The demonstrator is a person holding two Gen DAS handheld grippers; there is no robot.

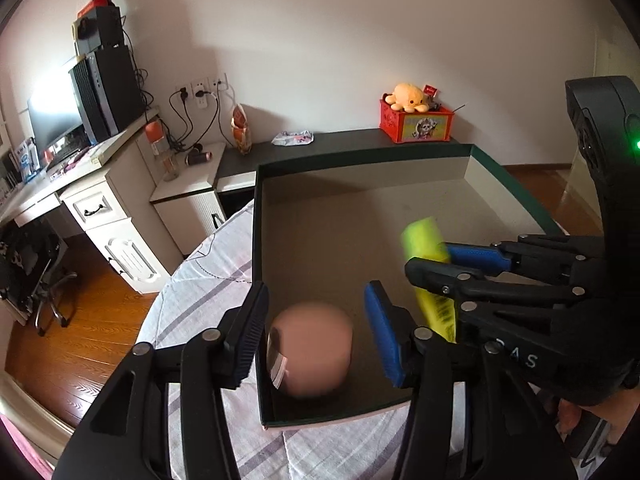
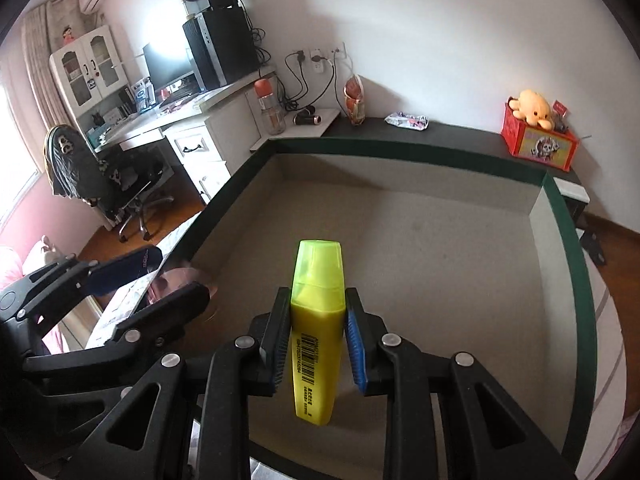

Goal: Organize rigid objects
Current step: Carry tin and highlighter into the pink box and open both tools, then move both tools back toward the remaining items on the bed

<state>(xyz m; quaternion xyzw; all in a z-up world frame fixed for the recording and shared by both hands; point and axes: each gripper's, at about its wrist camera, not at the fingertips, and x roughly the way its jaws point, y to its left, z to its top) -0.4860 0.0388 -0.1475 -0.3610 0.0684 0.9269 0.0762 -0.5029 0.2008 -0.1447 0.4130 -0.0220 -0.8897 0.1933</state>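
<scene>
An open box (image 1: 256,220) with a dark green rim and a grey inside lies on a striped bedsheet. My left gripper (image 1: 316,296) hangs over its near left corner, open. A blurred, pink, rounded object (image 1: 312,348) sits between the pads with a gap on each side; I cannot tell whether it rests on the box floor. My right gripper (image 2: 316,296) is shut on a yellow highlighter (image 2: 318,320), cap forward, above the box (image 2: 224,204) floor. In the left wrist view the right gripper (image 1: 432,258) and highlighter (image 1: 424,236) show at the right. The left gripper (image 2: 160,280) shows at the left in the right wrist view.
A dark shelf (image 1: 344,140) behind the box carries a red crate (image 1: 416,122) with a yellow plush toy, a snack packet (image 1: 292,138) and a bag. At the left stand a white desk (image 1: 100,200) with a computer, an office chair (image 2: 104,176) and wooden floor.
</scene>
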